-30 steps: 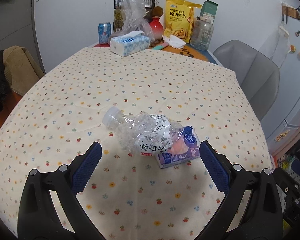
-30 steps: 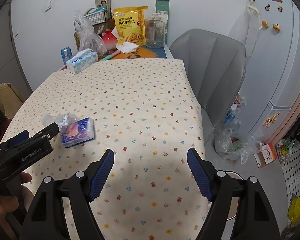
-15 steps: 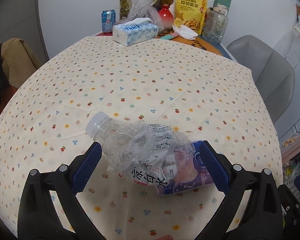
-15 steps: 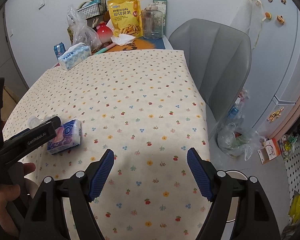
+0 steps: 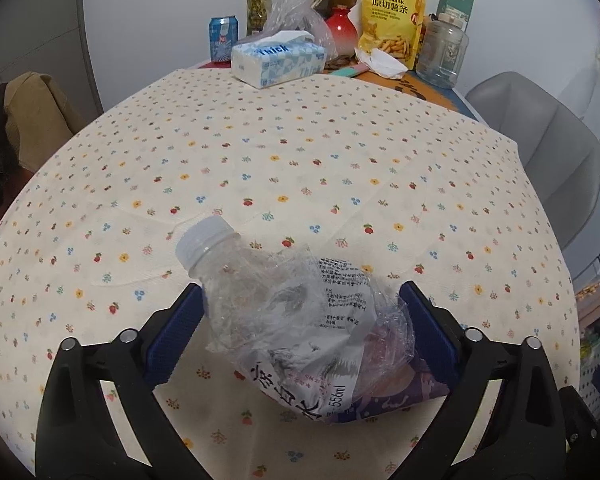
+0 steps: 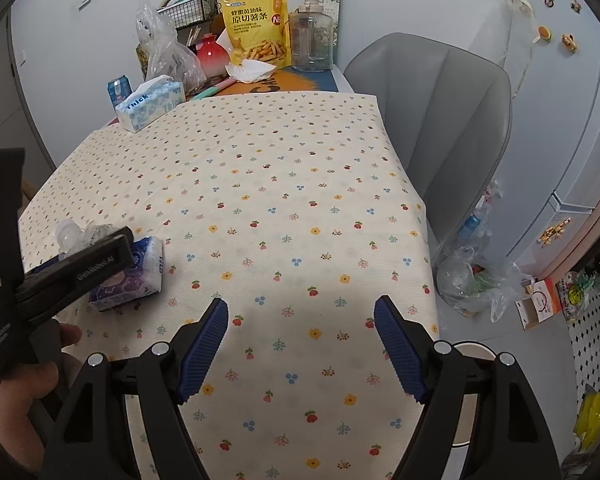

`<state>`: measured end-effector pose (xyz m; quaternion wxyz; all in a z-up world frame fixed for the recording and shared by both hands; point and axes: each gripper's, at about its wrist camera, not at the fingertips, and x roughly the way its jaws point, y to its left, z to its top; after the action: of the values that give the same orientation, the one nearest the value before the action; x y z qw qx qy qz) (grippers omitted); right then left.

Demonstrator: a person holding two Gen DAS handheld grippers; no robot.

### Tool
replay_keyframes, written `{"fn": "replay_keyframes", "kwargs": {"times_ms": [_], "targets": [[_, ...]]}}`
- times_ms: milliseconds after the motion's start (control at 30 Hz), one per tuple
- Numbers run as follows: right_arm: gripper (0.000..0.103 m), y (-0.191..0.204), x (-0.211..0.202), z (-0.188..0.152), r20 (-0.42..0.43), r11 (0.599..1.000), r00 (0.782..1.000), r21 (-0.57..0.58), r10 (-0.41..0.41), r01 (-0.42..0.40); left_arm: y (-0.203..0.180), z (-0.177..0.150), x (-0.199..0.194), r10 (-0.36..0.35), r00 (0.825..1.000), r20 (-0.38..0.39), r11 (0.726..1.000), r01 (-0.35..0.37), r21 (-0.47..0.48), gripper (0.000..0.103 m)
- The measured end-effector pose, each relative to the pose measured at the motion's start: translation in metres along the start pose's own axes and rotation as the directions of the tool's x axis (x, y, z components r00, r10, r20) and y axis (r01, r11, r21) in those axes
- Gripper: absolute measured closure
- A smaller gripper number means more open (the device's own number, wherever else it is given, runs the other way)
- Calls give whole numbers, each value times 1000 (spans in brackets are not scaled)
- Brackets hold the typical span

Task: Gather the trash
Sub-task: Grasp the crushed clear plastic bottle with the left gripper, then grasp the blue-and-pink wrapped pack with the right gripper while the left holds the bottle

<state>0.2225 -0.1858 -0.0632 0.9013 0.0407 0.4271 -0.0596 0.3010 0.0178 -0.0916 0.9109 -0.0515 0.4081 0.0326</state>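
A crushed clear plastic bottle (image 5: 284,304) with a white cap lies on the flowered tablecloth (image 5: 300,168), resting partly on a purple tissue packet (image 5: 396,396). My left gripper (image 5: 300,336) is open, with its blue pads on either side of the bottle. The bottle cap (image 6: 66,234) and the packet (image 6: 132,276) also show in the right wrist view, partly hidden by the left gripper's body. My right gripper (image 6: 302,344) is open and empty above the table's near right part.
At the far end stand a tissue box (image 5: 278,58), a blue can (image 5: 222,38), a plastic bag (image 5: 296,12), a red vase (image 5: 342,32), a yellow snack bag (image 5: 394,16) and a clear jar (image 5: 442,54). A grey chair (image 6: 432,92) stands at the right. A bag of trash (image 6: 476,276) lies on the floor.
My left gripper has moved forward and down, so the bottle now lies between its open pads. My right gripper has stayed nearly still and open.
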Motion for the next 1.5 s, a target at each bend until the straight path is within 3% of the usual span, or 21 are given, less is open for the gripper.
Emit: {"fn": "replay_keyframes", "kwargs": {"times_ms": [733,800,1000,1300,1367,1400,1433,1500], "targets": [[31,92,2,2,3,990,998,-133,55,-55,85,3,-28,71,996,47,997,-70,-28,10],[29,103,2,2,4,987,998,-147,65,-63,96,4,-29,78,996,48,996,-76,-42,10],[9,131,6,2,5,978,996,-190,90,-87,120,1,-31,93,994,52,994,-89,-69,10],[8,150,23,0,-23,976,997,-208,67,-71,128,-5,-26,88,995,41,994,-85,-63,10],[11,150,28,0,-31,976,998,-207,63,-68,128,-5,-24,83,996,36,995,-81,-60,10],[20,149,30,-2,-40,976,997,-207,66,-73,127,-5,-23,85,996,38,995,-83,-57,10],[38,149,35,-2,-62,975,995,-208,72,-83,126,-4,-23,88,995,40,995,-85,-52,10],[43,148,33,-2,-63,974,995,-207,81,-93,123,-4,-22,86,996,40,996,-84,-43,9]]}}
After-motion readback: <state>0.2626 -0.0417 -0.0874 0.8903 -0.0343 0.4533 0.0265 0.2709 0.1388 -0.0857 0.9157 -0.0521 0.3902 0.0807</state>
